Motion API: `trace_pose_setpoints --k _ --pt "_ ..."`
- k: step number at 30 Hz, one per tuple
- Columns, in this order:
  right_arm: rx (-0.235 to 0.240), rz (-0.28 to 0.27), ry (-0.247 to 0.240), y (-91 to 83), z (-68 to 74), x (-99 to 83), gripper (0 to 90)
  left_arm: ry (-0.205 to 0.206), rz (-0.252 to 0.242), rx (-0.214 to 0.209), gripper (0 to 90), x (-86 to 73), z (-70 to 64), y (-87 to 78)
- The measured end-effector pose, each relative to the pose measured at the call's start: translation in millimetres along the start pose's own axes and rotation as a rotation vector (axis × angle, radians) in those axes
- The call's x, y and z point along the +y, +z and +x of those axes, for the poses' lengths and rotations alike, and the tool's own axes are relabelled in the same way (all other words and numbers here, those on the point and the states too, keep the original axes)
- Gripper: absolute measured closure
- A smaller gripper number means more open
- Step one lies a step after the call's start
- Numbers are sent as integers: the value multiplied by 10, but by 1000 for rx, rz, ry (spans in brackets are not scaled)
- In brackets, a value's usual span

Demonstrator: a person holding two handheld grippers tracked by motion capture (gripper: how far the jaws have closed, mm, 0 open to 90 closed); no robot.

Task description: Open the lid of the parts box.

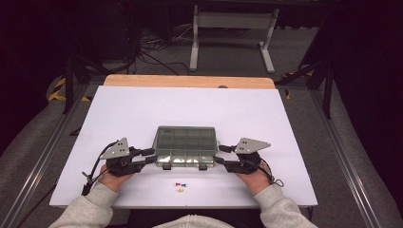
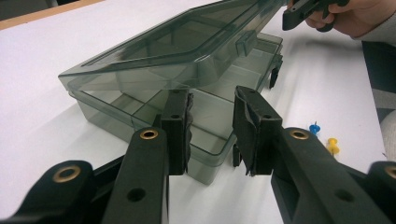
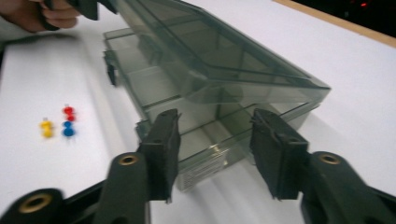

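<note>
A smoky translucent compartment box [image 1: 184,146] lies mid-table, its lid [image 2: 187,42] raised a little along the near side and tilted. My left gripper [image 1: 151,156] is at the box's left end, open, its fingers [image 2: 180,128] straddling the box's near corner [image 2: 212,158]. My right gripper [image 1: 219,155] stands open at the right end, with the box's end wall [image 3: 210,144] between its fingers [image 3: 163,149]. The other gripper's tip reaches the lid's far corner in each gripper view. Three pushpins lie in front of the box: red [image 3: 68,112], blue [image 3: 68,131] and yellow [image 3: 45,127].
The box sits on a white sheet [image 1: 142,109] over a wooden table [image 1: 190,81]. The pushpins [image 1: 180,186] lie near the front edge between the person's hands. Beyond the table are a white frame [image 1: 233,28] and cables on the floor.
</note>
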State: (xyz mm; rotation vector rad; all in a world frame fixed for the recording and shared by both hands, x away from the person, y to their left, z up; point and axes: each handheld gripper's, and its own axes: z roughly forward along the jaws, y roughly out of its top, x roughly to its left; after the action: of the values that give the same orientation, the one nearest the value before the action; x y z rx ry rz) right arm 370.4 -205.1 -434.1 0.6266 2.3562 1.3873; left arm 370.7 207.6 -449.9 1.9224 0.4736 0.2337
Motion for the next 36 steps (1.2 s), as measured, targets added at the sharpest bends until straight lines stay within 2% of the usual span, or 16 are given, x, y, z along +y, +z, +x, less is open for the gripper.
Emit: trace_pose_setpoints --k 5,6,8,10,13,18,27,36 --pt "-54 -20 -17 -4 -53 96 442 -6 7 19 659 3 7 1" --pt "-56 -24 -20 -4 -62 117 441 -14 18 41 650 6 14 5" --pt "-59 -31 -25 -3 -73 152 441 -44 53 78 575 7 36 22" --pt "-62 -37 -32 3 -86 188 441 -51 63 105 574 8 40 36" --pt "-65 -45 -40 16 -112 240 443 -73 65 108 549 10 45 61" --pt "-67 -64 -42 28 -189 351 458 -72 82 97 540 12 32 103" --pt "-63 -90 -36 64 -357 543 560 -110 115 60 566 -7 47 134" --pt "-77 -106 -21 119 -517 681 589 -103 117 71 552 -4 46 136"
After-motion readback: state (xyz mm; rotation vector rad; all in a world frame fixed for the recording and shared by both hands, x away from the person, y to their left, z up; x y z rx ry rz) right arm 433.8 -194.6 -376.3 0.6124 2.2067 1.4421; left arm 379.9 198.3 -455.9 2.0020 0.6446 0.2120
